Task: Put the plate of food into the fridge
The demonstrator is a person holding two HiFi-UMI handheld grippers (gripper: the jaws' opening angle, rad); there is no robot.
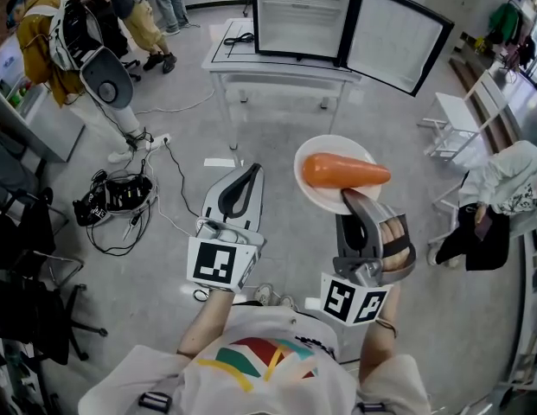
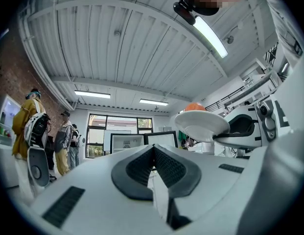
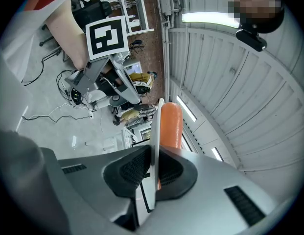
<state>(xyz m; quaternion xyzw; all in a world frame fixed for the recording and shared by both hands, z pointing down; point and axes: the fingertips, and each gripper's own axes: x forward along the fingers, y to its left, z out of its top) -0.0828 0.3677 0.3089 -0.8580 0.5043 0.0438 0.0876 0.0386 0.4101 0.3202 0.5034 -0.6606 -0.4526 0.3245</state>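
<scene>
A white plate (image 1: 329, 193) with an orange carrot (image 1: 344, 171) on it hangs in the air in front of me. My right gripper (image 1: 356, 199) is shut on its near rim. In the right gripper view the plate (image 3: 155, 131) stands edge-on between the pads, with the carrot (image 3: 170, 126) beside it. My left gripper (image 1: 249, 173) is shut and empty, level with the plate and to its left. Its closed fingertips (image 2: 152, 150) fill the left gripper view, where the plate (image 2: 200, 124) shows at the right. The fridge (image 1: 301, 14) stands open on a white table (image 1: 281, 69) ahead.
The fridge door (image 1: 399, 40) swings out to the right. Cables and a black device (image 1: 117, 195) lie on the floor at the left. People (image 1: 43, 41) stand at the far left, and another person (image 1: 501, 193) is at the right by white racks (image 1: 454, 124).
</scene>
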